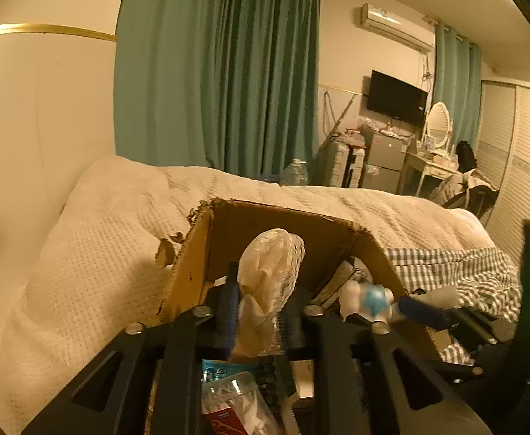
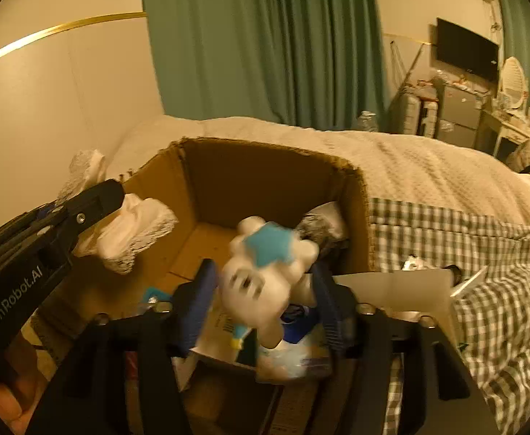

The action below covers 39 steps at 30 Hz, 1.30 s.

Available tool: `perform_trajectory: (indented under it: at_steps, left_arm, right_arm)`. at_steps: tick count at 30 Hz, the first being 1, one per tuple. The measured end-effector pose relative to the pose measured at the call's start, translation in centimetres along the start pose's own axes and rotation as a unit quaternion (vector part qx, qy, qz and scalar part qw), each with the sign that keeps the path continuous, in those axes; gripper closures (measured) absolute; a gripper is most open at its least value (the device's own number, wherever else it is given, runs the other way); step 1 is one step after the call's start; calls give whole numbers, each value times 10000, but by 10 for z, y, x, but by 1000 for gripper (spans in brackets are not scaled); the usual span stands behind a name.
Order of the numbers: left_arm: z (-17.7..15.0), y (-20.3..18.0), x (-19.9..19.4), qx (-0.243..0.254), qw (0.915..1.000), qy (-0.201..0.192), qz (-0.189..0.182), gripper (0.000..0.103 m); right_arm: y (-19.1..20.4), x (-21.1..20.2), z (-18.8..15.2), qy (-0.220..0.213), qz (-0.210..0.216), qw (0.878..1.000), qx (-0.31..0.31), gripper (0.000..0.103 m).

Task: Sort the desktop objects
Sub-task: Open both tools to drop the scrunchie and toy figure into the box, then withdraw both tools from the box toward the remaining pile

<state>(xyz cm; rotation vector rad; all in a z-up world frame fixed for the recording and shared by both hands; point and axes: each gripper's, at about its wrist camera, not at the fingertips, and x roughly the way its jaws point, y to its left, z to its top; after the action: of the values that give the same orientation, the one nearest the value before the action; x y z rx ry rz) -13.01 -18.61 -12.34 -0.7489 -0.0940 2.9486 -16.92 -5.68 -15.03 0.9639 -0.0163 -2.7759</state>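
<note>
The left gripper (image 1: 255, 320) filled the bottom of its own view, its black frame nearest the lens and the blue-padded fingers (image 1: 228, 311) standing on either side of a white plastic-wrapped bundle (image 1: 270, 272). The pads sat close against the wrapping, but whether they pressed it or had let go could not be told. The bundle hung over the open cardboard box (image 1: 192, 264), which looked like the bin for sorted items, so holding it there seemed meant for a drop inside.

The box sat on a bed with a cream blanket (image 1: 94, 239) and a checked sheet (image 2: 446, 239), its torn rim facing the curtains.

The right gripper (image 2: 263, 302) held its jaws fairly wide around a white plush toy with a blue star (image 2: 265, 268), also over the box. The toy was blurred; the pads flanked it, and I could not tell whether they gripped it.

Below both claws lay smaller things already in the box: a clear packet with a red label (image 1: 232, 406) under the left one, and a blue-and-white package (image 2: 293, 355) under the toy.
</note>
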Motion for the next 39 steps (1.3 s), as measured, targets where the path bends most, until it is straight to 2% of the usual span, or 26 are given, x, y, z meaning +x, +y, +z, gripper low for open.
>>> perform_trajectory:
  at_steps: [2, 5, 8, 11, 15, 19, 29, 32, 39]
  left_arm:
    - [2, 1, -2, -8, 10000, -6, 30, 71]
    - [5, 2, -12, -73, 9999, -130, 14, 54]
    - [9, 0, -25, -79, 9996, -282, -25, 46]
    - [15, -4, -41, -72, 9987, -498, 4, 20]
    - [24, -6, -65, -295, 9952, -929, -27, 0]
    - [29, -12, -80, -384, 9916, -1231, -16, 0]
    - [32, -52, -100, -113, 9868, -1590, 271, 0]
    - [32, -65, -98, -42, 9879, -1538, 202, 0]
    - [17, -107, -84, 167, 9913, -1300, 102, 0]
  right_arm:
    - [-1, -6, 1, -114, -10, 9999, 12, 36]
    - [-1, -17, 4, -270, -149, 9995, -55, 33]
    - [-4, -31, 8, -488, -242, 9985, -58, 24]
    - [-12, -49, 13, -697, -255, 9972, 58, 23]
    - [-25, -78, 19, -1062, -189, 9940, 165, 12]
    - [-33, -104, 24, -1351, -244, 9905, 50, 0]
    - [-76, -144, 19, -1706, -407, 9845, 88, 0]
    - [-93, -154, 16, -1770, -552, 9826, 62, 0]
    - [-138, -159, 7, -1615, -807, 9835, 116, 0]
